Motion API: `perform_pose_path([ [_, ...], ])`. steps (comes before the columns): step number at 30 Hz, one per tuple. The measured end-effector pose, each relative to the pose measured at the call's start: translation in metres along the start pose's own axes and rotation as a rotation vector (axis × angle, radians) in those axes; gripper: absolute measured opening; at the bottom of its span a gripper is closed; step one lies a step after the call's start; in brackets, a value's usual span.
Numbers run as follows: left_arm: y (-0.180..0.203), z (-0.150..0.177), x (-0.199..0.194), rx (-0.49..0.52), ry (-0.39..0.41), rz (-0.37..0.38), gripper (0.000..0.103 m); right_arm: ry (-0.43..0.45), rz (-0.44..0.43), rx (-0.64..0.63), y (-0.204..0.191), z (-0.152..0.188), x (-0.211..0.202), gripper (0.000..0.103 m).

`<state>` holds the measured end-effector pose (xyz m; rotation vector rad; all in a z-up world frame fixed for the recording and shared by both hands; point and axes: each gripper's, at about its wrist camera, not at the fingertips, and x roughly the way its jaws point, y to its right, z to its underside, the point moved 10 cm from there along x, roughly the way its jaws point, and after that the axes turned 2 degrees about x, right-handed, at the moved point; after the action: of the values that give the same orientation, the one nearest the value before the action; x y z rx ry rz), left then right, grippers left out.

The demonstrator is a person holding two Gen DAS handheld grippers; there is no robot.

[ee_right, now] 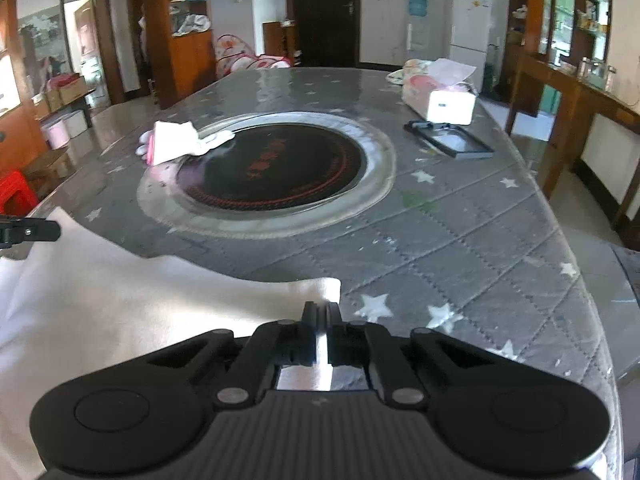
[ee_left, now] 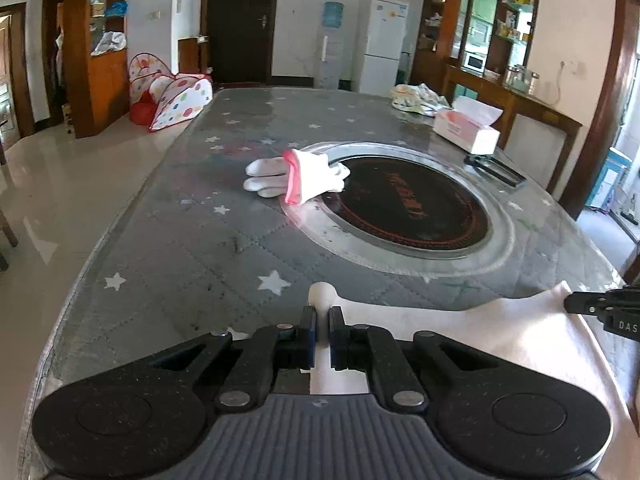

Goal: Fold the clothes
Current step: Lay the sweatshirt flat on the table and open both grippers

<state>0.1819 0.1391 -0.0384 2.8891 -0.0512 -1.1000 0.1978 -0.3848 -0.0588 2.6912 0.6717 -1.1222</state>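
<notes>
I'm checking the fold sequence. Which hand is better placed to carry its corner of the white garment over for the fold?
Neither clearly; the fold probably needs both. The left gripper is shut on the white garment at its left corner, and the right gripper is shut on the right corner.

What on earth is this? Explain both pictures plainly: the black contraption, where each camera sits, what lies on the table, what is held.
No robot: a person holds hand-held tongs in each hand, each with a camera looking along its fingers. One picture is from the left tongs, the other from the right tongs. Both are shut on the near edge of a pale cloth, one at each corner. Each pair also shows at the edge of the other's picture. On the table lie a round dark hotplate, a small white and pink garment, a tissue box, a black frame and a far bundle of cloth.
</notes>
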Motion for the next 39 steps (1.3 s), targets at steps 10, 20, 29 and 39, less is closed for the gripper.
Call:
perform_pose_path([
  [10,-0.009,0.008,0.004,0.01,-0.033,-0.038,0.014,0.012,0.017,-0.036,0.003,-0.008,-0.011,0.016],
  [20,0.027,0.027,-0.053,0.125,0.002,0.016,0.032,-0.009,-0.116,-0.171,-0.041,0.028,-0.064,0.022],
  [29,0.075,0.098,-0.1,0.233,-0.031,0.095,0.032,-0.022,-0.204,-0.305,-0.089,0.086,-0.106,0.031],
  [39,0.076,0.137,-0.112,0.237,-0.028,0.069,0.038,-0.036,-0.202,-0.325,-0.089,0.119,-0.12,0.041],
])
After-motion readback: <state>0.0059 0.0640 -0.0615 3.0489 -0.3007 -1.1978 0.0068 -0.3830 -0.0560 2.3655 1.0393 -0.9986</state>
